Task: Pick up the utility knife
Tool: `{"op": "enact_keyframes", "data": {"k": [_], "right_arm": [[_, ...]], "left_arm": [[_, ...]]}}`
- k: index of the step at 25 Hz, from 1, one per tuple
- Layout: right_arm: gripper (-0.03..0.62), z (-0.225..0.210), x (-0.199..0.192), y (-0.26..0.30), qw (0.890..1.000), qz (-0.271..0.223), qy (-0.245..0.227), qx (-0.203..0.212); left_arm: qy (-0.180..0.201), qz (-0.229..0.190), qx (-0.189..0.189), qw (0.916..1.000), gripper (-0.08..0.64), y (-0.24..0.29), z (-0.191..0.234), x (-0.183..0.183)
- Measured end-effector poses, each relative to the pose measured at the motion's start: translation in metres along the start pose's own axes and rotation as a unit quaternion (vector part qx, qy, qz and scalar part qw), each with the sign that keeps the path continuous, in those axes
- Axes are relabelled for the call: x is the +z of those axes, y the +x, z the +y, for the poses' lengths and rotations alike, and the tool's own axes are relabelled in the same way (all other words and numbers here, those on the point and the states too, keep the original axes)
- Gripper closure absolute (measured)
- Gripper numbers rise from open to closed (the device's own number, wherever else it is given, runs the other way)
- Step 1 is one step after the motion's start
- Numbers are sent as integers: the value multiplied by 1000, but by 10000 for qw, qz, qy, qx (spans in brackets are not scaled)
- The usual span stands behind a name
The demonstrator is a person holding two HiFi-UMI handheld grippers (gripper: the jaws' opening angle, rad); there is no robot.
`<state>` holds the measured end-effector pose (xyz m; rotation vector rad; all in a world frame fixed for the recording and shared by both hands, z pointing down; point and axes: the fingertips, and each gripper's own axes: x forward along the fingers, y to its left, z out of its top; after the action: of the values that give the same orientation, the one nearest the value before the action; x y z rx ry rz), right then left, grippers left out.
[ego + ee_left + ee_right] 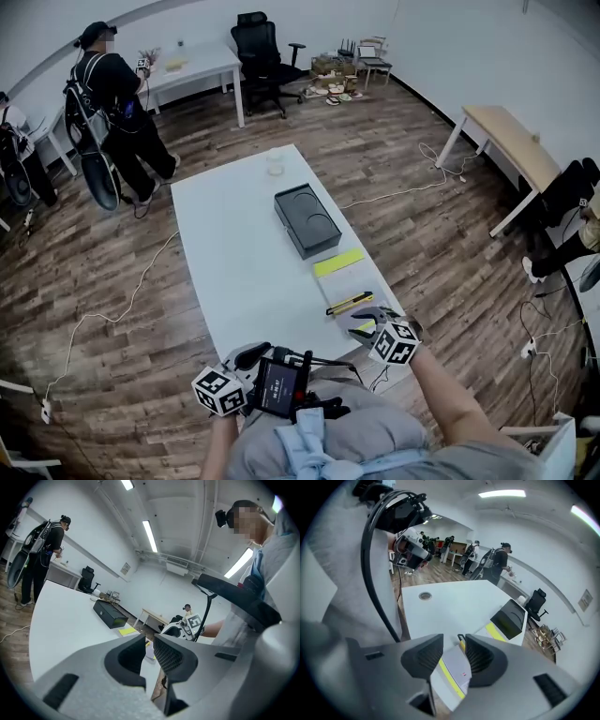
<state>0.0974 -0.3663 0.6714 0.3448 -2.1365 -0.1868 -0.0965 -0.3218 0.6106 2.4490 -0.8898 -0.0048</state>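
Grey plastic jaws of the right gripper (454, 644) stand apart and grip nothing, low over the near edge of a white table (450, 606). Directly beneath them lies a white pad (451, 674) with a yellow stripe, its small red label too small to read. Just past the jaw tips lies the black-and-yellow utility knife (349, 303), with only its end showing between the jaws in the right gripper view. Beyond the knife from that gripper sit a yellow sheet (337, 262) and then a black box (306, 218) with two round recesses in its top. The left gripper (149, 640), held close to the person's body to the left of the right one, is empty, with a narrow gap between its jaws. Each gripper carries a marker cube (394, 342) printed with black-and-white squares. A pale round object (274, 162) at the table's far end is hard to make out. Farther off, a person (117, 103) in dark clothes stands at a desk.
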Motion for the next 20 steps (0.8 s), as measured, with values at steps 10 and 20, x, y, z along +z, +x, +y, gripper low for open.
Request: {"op": "enact_keyframes", "data": {"k": [10, 20], "right_arm": [[437, -29, -18, 17, 9949, 340, -844, 428], [430, -42, -62, 47, 9688, 903, -1923, 1273]], "left_arm": [[-177, -261, 323, 9990, 518, 15, 6, 9], [-398, -523, 847, 9942, 518, 42, 3, 10]]}}
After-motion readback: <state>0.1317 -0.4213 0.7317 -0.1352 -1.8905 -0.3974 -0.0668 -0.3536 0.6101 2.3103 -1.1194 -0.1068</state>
